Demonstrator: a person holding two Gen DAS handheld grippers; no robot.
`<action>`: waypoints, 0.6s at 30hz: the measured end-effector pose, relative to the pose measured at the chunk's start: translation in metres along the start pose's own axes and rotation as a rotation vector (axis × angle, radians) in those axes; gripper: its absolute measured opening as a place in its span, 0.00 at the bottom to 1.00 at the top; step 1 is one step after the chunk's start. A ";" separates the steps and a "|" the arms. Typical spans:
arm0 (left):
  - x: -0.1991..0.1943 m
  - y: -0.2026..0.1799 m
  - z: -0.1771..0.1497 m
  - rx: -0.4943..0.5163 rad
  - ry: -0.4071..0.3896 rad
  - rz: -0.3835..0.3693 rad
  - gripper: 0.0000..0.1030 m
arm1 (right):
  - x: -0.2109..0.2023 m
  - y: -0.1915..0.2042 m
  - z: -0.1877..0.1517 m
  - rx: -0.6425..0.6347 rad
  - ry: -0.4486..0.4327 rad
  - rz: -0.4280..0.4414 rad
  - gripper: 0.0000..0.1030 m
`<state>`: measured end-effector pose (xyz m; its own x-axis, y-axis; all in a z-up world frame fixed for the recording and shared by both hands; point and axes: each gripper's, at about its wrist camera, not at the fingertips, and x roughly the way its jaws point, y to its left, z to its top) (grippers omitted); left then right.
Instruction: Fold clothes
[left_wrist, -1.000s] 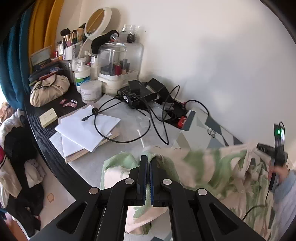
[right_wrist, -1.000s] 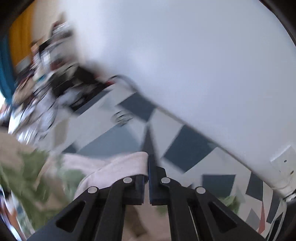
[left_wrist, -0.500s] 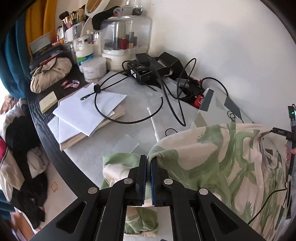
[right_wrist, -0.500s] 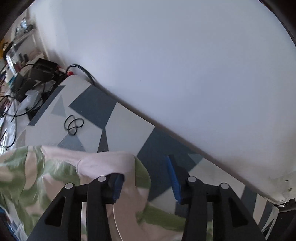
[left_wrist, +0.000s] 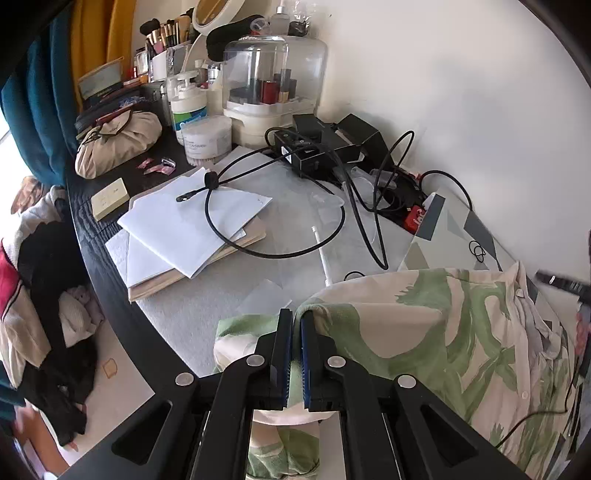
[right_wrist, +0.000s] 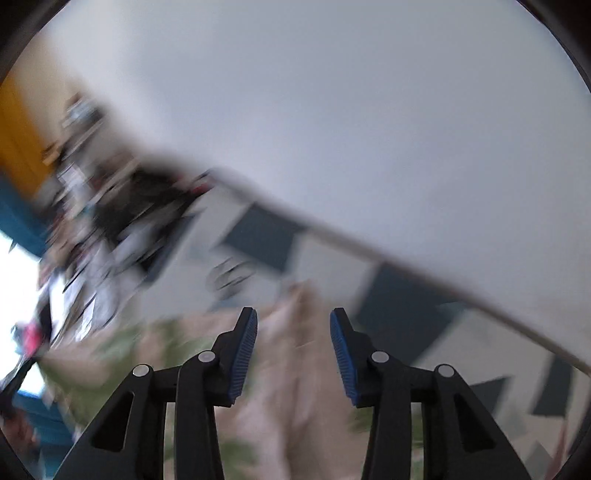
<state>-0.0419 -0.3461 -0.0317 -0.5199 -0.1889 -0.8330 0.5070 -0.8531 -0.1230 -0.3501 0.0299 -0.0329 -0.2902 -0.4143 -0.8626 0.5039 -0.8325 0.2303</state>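
Observation:
A cream shirt with green leaf print (left_wrist: 461, 332) lies spread on the table at the lower right of the left wrist view. My left gripper (left_wrist: 293, 321) is shut on the shirt's left edge, with cloth folded under it. In the blurred right wrist view the shirt (right_wrist: 295, 369) lies below and between the fingers. My right gripper (right_wrist: 293, 325) is open and holds nothing; its tip also shows in the left wrist view (left_wrist: 561, 282) at the far right.
A geometric grey and white mat (left_wrist: 458, 236) lies under the shirt by the wall. Black cables (left_wrist: 295, 206), a stack of papers (left_wrist: 192, 229), black boxes (left_wrist: 321, 144) and cosmetics containers (left_wrist: 273, 85) crowd the far left. Clothes (left_wrist: 44, 302) are piled beyond the table's dark left edge.
My right gripper opened and let go of the shirt's collar edge, then swung away; its view is now blurred. The shirt settled flat on the table. My left gripper stayed shut on the cloth.

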 end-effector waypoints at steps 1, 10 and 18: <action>0.000 0.000 -0.001 -0.003 -0.002 0.003 0.04 | 0.011 0.008 -0.003 -0.034 0.029 -0.015 0.42; -0.007 -0.003 0.001 -0.011 -0.066 0.025 0.03 | 0.079 -0.010 -0.008 0.097 0.051 -0.128 0.05; -0.007 -0.037 0.008 0.101 -0.126 0.018 0.03 | 0.045 -0.067 -0.033 0.279 -0.049 -0.205 0.00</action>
<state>-0.0624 -0.3166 -0.0167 -0.5968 -0.2593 -0.7594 0.4488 -0.8923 -0.0481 -0.3700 0.0794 -0.1021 -0.4042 -0.2390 -0.8829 0.1914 -0.9660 0.1739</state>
